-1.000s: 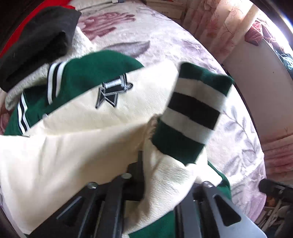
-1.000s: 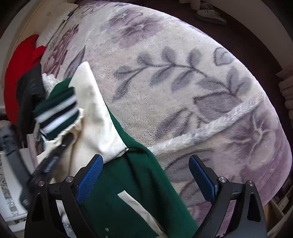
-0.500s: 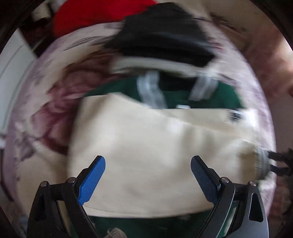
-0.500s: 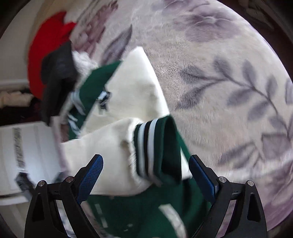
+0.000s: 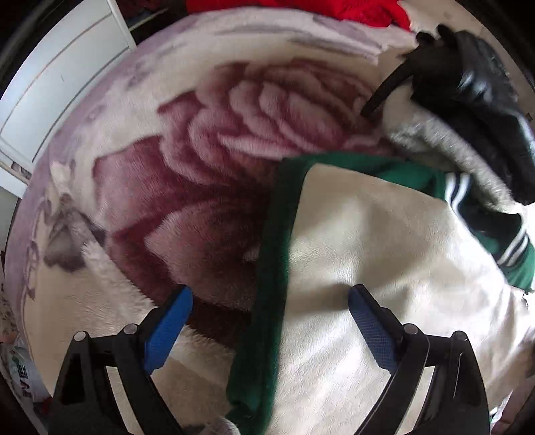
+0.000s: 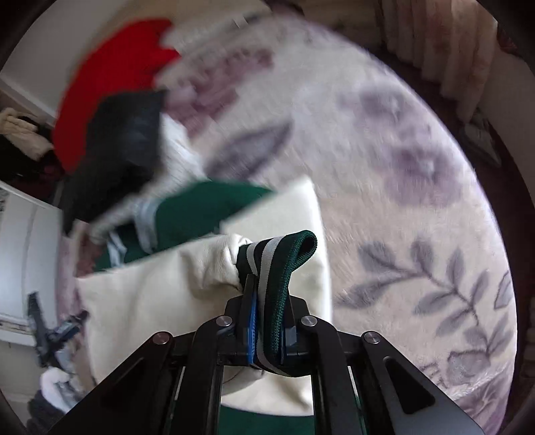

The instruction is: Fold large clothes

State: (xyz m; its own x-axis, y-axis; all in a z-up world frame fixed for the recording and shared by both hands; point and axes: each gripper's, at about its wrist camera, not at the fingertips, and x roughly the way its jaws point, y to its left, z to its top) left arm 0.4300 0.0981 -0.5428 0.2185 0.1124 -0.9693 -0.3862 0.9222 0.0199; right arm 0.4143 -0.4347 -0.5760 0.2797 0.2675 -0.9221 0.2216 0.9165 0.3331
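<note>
Jacket (image 5: 384, 267) — green body, cream sleeves — is spread on the floral blanket (image 5: 207, 160), below a black garment (image 5: 485, 100) and a red one (image 5: 301, 8). Its striped cuff (image 6: 277, 264) is clamped between the closed jaws of the right gripper (image 6: 265, 334); the cream sleeve (image 6: 160, 287) is thereby drawn across the jacket's body, presumably so that it can be laid flat as a fold. The left gripper (image 5: 267, 331) is held with jaws spread wide and empty, straddling the jacket's green side edge (image 5: 267, 301) — apparently placed to press or seize that edge next. Contact cannot be judged.
</note>
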